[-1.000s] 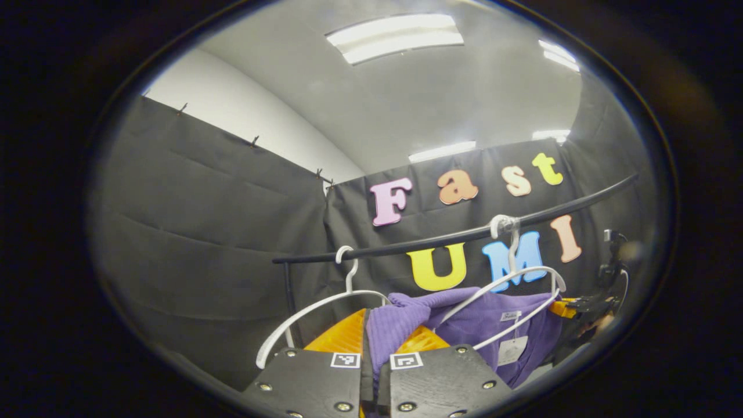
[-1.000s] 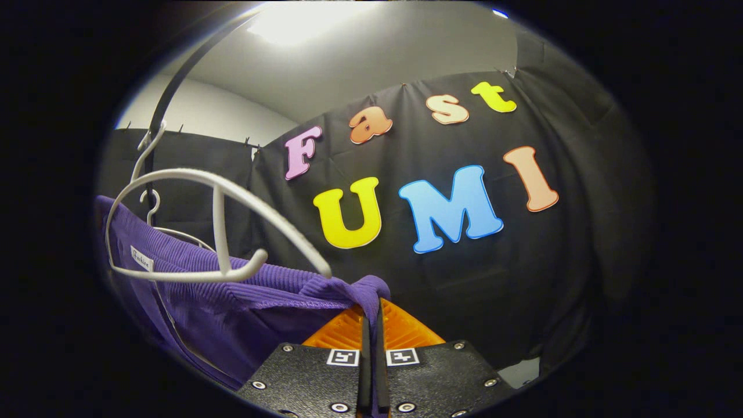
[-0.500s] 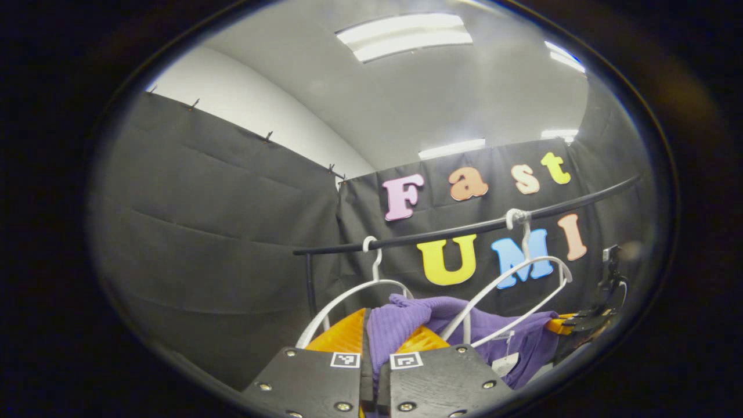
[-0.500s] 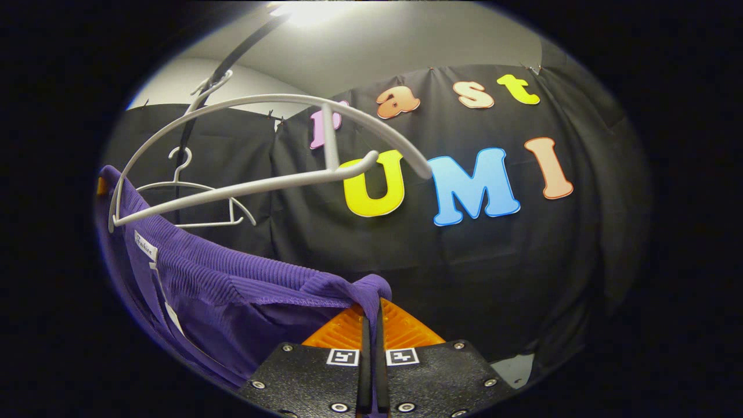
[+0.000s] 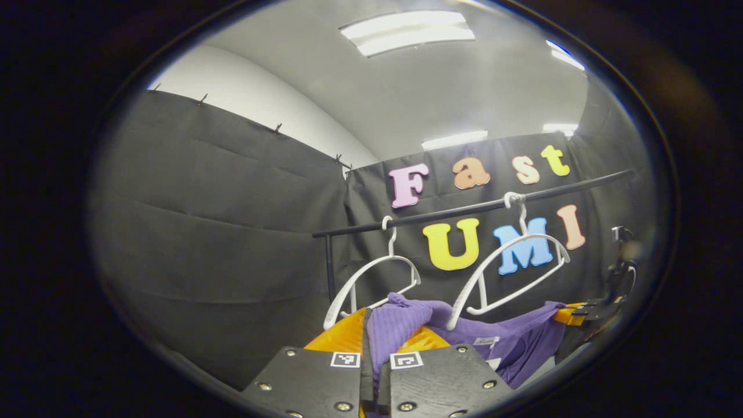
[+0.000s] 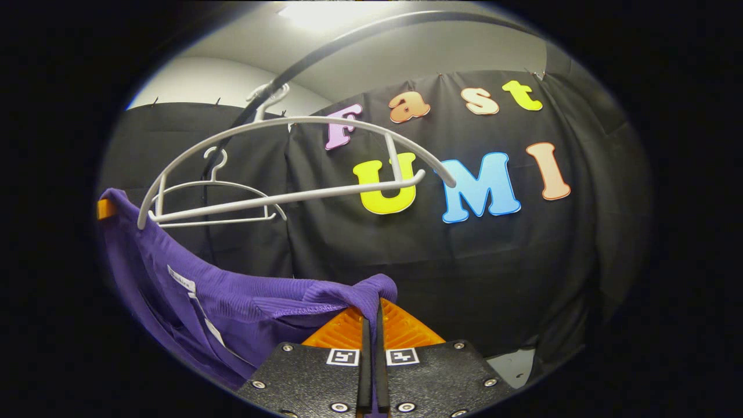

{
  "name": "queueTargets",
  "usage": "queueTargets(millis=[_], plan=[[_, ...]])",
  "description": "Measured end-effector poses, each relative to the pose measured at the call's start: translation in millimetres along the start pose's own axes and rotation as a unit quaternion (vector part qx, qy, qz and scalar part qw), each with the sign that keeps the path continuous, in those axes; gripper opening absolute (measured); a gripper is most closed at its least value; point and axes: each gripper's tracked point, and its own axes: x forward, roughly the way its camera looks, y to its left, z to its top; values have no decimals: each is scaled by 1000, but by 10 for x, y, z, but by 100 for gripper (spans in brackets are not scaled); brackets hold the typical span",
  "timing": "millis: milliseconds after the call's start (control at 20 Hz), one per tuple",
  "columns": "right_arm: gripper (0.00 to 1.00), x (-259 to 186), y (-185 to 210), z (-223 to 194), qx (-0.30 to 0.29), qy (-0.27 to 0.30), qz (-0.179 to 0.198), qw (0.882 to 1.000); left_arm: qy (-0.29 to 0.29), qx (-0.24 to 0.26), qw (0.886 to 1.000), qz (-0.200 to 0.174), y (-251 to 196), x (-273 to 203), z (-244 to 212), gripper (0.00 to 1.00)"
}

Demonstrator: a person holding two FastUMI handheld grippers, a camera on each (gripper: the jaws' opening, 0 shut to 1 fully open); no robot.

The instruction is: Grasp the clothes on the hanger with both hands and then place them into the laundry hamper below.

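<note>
Since a second ago the purple garment (image 5: 493,342) has come off the near white hanger (image 5: 511,267), which now hangs bare on the black rail (image 5: 464,209) above it. At the bottom of the left gripper view, my left gripper (image 5: 369,342) is clamped on a bunched fold of cloth. In the right gripper view, my right gripper (image 6: 372,319) pinches the garment's other end at lower centre, the fabric sagging toward lower left.
</note>
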Motion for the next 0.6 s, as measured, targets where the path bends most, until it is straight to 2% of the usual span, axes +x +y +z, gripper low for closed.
queueTargets(millis=[100,200,600], plan=[[2,-196,91,57,1,-1,0,1000,8,-9,1000,-7,67,-100,-78,0],[2,-428,193,180,6,-10,-3,1000,14,-26,999,-23,64,-216,-122,4],[2,-1261,602,653,8,-47,-17,999,-6,-56,993,-106,-176,-590,84,4]])
